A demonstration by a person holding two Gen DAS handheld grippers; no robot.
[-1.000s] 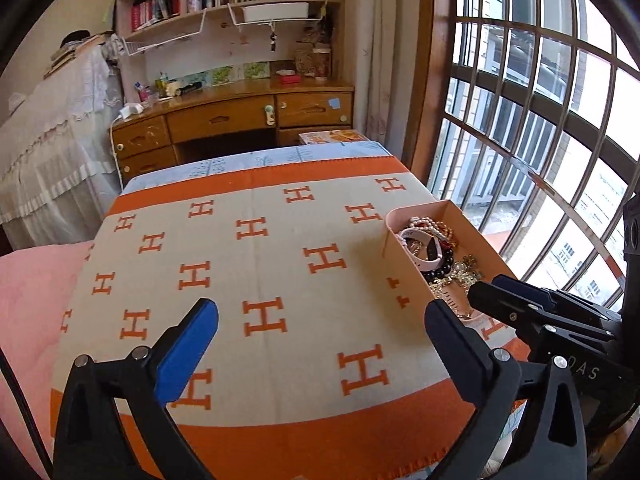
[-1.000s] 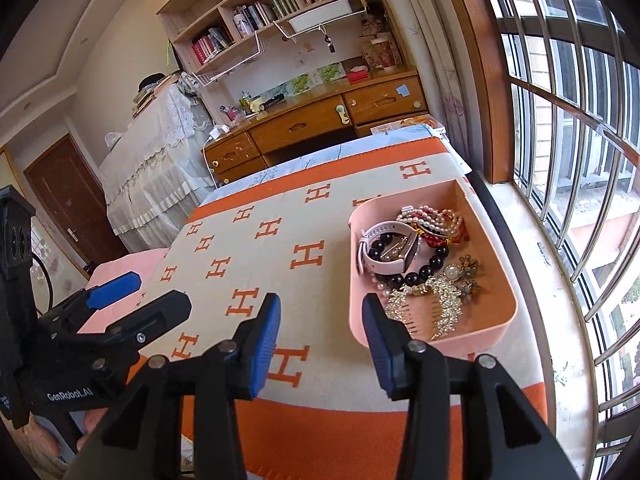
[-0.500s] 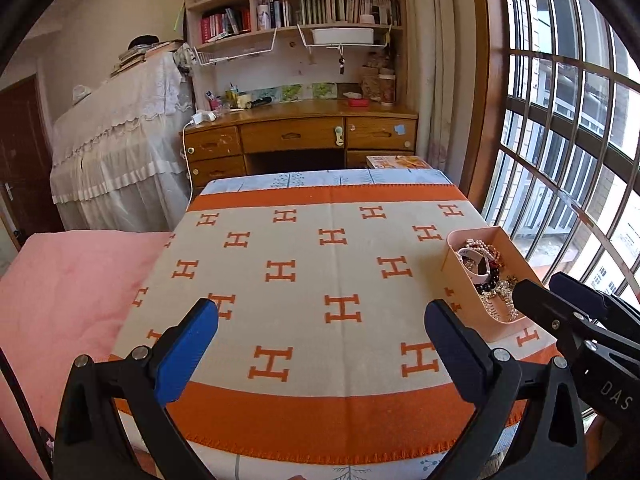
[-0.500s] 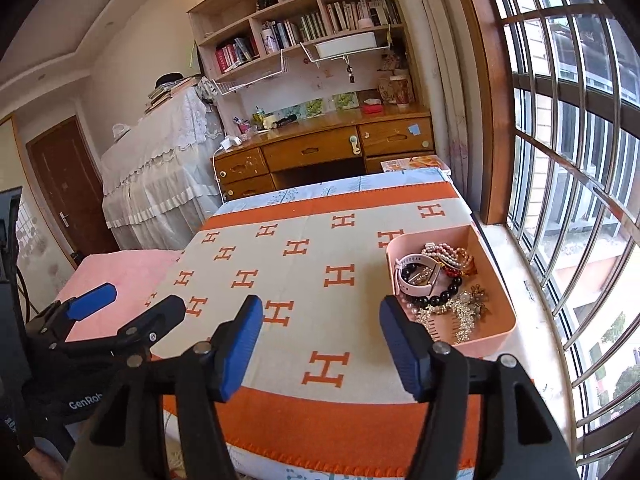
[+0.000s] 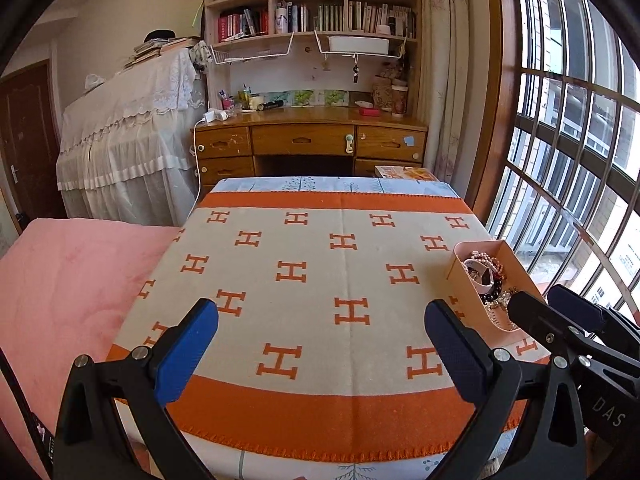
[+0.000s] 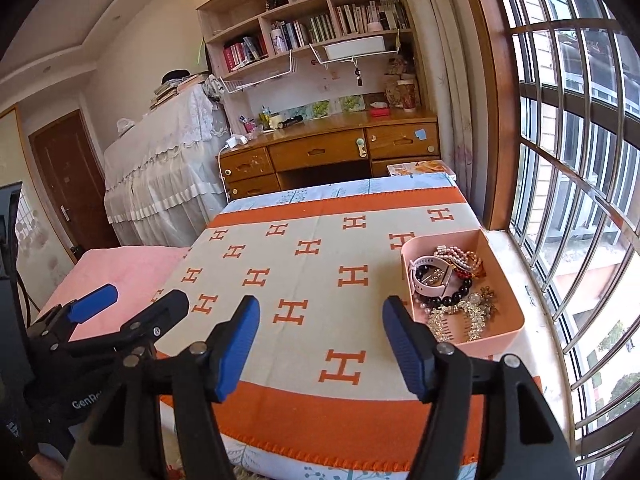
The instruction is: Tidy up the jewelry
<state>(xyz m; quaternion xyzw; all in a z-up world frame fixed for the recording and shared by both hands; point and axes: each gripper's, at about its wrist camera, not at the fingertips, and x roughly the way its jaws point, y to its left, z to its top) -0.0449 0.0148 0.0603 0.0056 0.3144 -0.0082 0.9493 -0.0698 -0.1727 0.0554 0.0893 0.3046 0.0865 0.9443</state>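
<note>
A pink tray (image 6: 508, 280) sits at the right edge of the table by the window. It holds a pink watch (image 6: 430, 278), a black bead bracelet (image 6: 454, 298), pearl bracelets (image 6: 460, 254) and gold hair combs (image 6: 460, 318). The tray also shows in the left wrist view (image 5: 466, 276). My left gripper (image 5: 320, 348) is open and empty above the table's near edge. My right gripper (image 6: 320, 344) is open and empty, just left of the tray's near corner.
The table carries a beige and orange blanket with H marks (image 5: 320, 272). A pink bed (image 5: 68, 280) lies to the left. A wooden desk (image 5: 308, 140) with shelves stands behind. Barred windows (image 6: 568, 184) run along the right.
Both grippers have pulled back and up from the table, so more of the room shows. The right gripper's jaws have opened wider. The tray and its jewelry have not moved.
</note>
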